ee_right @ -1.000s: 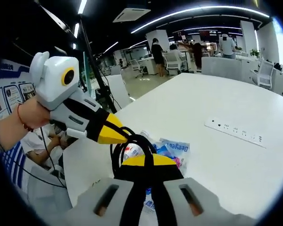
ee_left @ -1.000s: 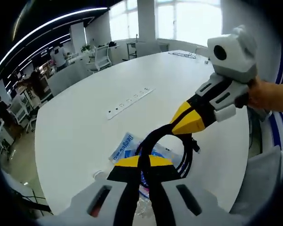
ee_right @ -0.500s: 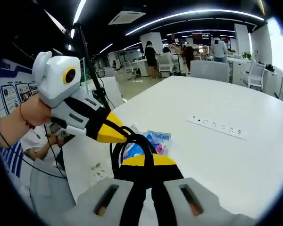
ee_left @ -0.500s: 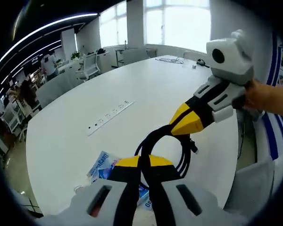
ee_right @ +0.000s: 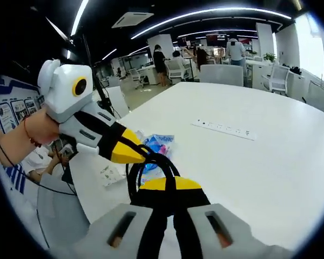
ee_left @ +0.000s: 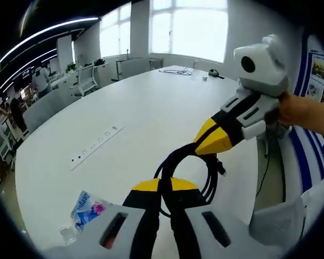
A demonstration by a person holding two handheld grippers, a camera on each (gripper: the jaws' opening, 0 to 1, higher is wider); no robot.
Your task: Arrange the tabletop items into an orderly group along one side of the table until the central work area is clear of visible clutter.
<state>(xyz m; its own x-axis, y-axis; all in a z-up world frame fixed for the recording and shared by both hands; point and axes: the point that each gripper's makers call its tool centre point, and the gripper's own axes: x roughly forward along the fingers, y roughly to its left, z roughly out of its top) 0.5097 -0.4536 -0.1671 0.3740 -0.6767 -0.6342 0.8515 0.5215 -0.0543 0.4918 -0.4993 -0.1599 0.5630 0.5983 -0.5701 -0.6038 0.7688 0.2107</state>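
Cable carried off the packets.
I hold the black cable coil (ee_left: 191, 172) pinched in both grippers, left (ee_left: 161, 189) and right (ee_right: 169, 186); blue packet (ee_left: 88, 203) now behind; centre clearing.

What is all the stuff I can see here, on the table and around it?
Black cable: one coiled loop, black, held up above the table between both grippers.
Blue packet: one, blue and pink with print, lying on the table near its edge.
Power strip: one, white, long, flat on the table.
Table: one, white, large and rounded.
Office chairs: several, pale, around the table and beyond.
People: a few, standing far off in the office.
Left hand-held gripper: one, grey with yellow tips, shut on the cable.
Right hand-held gripper: one, same colours, shut on the cable.
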